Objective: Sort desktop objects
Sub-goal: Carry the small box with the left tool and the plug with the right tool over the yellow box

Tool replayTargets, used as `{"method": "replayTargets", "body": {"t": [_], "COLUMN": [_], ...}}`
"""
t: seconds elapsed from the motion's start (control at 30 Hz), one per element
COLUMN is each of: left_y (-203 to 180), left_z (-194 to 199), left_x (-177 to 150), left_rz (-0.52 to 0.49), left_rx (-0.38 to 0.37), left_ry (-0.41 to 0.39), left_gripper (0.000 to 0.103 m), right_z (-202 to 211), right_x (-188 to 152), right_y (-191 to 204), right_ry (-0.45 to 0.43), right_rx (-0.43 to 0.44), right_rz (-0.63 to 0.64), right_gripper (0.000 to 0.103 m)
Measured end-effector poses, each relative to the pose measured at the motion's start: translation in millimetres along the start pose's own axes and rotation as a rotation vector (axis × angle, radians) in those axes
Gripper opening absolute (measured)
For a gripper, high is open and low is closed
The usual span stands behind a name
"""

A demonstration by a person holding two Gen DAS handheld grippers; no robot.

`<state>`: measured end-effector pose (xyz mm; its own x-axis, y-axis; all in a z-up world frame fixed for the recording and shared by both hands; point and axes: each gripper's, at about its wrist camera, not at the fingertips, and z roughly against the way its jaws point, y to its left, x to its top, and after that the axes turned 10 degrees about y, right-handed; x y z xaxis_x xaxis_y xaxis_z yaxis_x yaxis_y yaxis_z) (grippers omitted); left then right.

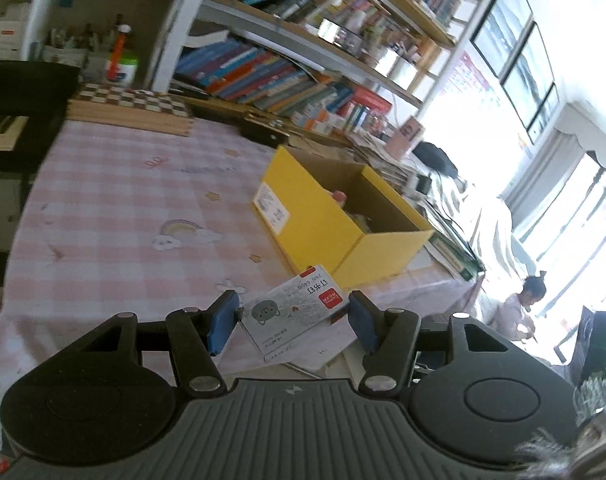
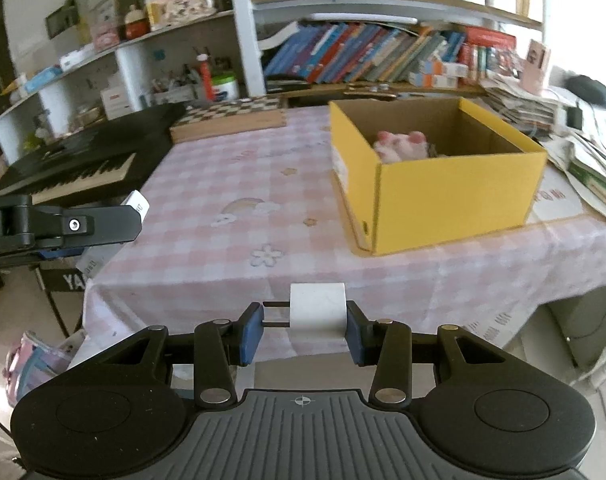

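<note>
My left gripper is clamped on a staple box, white-grey with a red label and a cat drawing, blue pads on both ends; box sits tilted, held above the near edge of the table. My right gripper is clamped on a white plug adapter: right pad on its body, the two prongs pointing at the left pad. It's in the air just off the table's near edge.

Both face the yellow cardboard box, open top, standing on the pink checked tablecloth toward the table's right side. A pink and white plush toy lies inside, against the left wall.

In the right wrist view the left gripper shows at the left edge, side-on, white box sticking out of its tip.

Behind the table: wooden chessboard case at the far edge, black keyboard to the left, bookshelves full of books.
</note>
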<state>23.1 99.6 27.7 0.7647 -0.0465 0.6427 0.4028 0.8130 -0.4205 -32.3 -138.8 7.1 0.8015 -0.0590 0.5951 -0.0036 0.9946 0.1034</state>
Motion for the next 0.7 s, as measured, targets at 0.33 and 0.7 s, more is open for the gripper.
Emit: {"method": "replayTargets", "body": {"t": [0.33,0.7], "left_y": [-41.4,-89.0], "left_z": [-42.8,-92.4], "left_x": [7.5,21.7], "left_rz": [-0.069,-0.093], "left_rx": [-0.066,-0.113], "left_ry": [0.084,0.119], "left_gripper": [0.057,0.057], "right_z": [2.8,1.8], "right_x": [-2.8,9.9], "right_y": [-48.0,-108.5], "right_ry": [0.019,0.037], "right_rx": [-0.044,-0.089], "right_rz": [-0.091,-0.128], "right_gripper": [0.042,0.042]}}
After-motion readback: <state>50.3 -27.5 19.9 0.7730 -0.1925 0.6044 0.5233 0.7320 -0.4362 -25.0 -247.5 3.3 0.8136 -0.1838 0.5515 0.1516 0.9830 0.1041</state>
